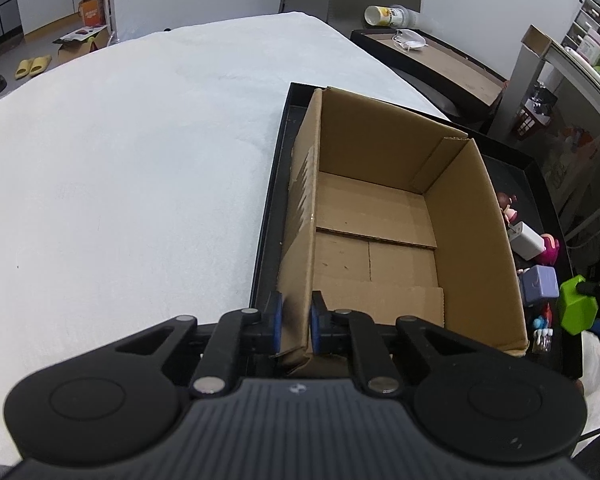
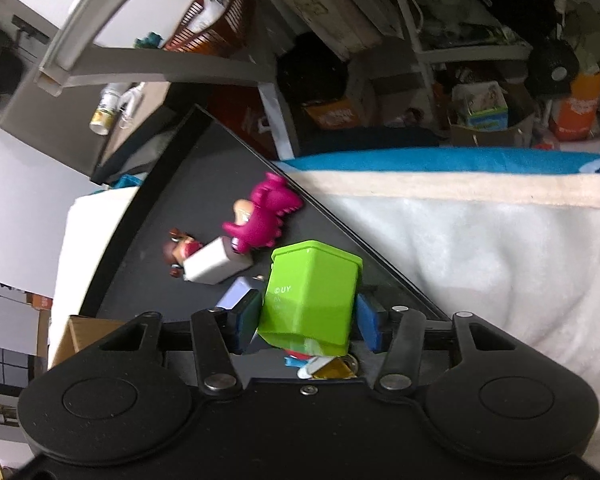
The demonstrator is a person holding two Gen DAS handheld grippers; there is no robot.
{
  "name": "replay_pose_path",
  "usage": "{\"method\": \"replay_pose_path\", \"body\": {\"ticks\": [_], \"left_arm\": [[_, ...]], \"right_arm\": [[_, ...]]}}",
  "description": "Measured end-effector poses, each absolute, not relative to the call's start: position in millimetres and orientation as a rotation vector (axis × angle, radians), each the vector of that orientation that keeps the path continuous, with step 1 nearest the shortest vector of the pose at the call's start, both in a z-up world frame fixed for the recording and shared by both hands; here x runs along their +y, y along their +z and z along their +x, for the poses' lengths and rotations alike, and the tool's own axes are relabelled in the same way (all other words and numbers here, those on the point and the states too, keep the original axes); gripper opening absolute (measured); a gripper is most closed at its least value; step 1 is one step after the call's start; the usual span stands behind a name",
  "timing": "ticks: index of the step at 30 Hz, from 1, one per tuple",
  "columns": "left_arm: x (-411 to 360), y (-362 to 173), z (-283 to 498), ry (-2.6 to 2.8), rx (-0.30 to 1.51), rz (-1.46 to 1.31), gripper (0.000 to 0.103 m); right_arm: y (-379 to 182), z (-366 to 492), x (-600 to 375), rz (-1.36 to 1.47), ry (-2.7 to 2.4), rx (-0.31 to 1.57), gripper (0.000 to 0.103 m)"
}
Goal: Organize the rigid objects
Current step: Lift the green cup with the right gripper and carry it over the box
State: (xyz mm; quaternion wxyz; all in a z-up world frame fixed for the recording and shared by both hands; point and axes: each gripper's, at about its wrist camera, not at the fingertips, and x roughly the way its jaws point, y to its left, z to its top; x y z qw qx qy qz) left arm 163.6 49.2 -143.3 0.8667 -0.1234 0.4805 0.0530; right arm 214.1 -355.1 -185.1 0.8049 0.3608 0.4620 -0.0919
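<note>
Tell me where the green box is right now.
The green box sits between the pads of the right claw in the right wrist view, above the black tray, just right of the white block.

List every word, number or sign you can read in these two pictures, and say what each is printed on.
"UY" after a small round sign: on the green box held in the right gripper.
Orange boxes on the floor: print too blurred to read.
Cup lying on its side: print too small to read.
Cardboard box: no print visible.
</note>
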Motion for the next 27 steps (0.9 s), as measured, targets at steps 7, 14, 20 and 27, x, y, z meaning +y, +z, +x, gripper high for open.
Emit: {"method": "replay_pose_path", "body": {"ticks": [7,14,20,27], "left_arm": [[48.1,-142.3,169.3,0.11,1.039,-0.236,0.013],[46.4,-141.3,169.8,0.1,1.039,-0.218,0.013],[47.7,-141.1,167.5,0.079,1.03,-0.218,0.013],[49.2,-141.0,166.2,0.062,1.023,-0.225,0.013]], "right_arm": [[-172.7,211.1,-348.4,0.78,-0.136,0.94,0.05],[-152.4,213.5,-324.5,0.68,-0.076,0.89,0.05],[-142.8,216.7,-307.7,0.606,-0.048,0.864,0.05],[-134.5,228.3,-275.9,0.519,0.052,0.849,0.05]]}}
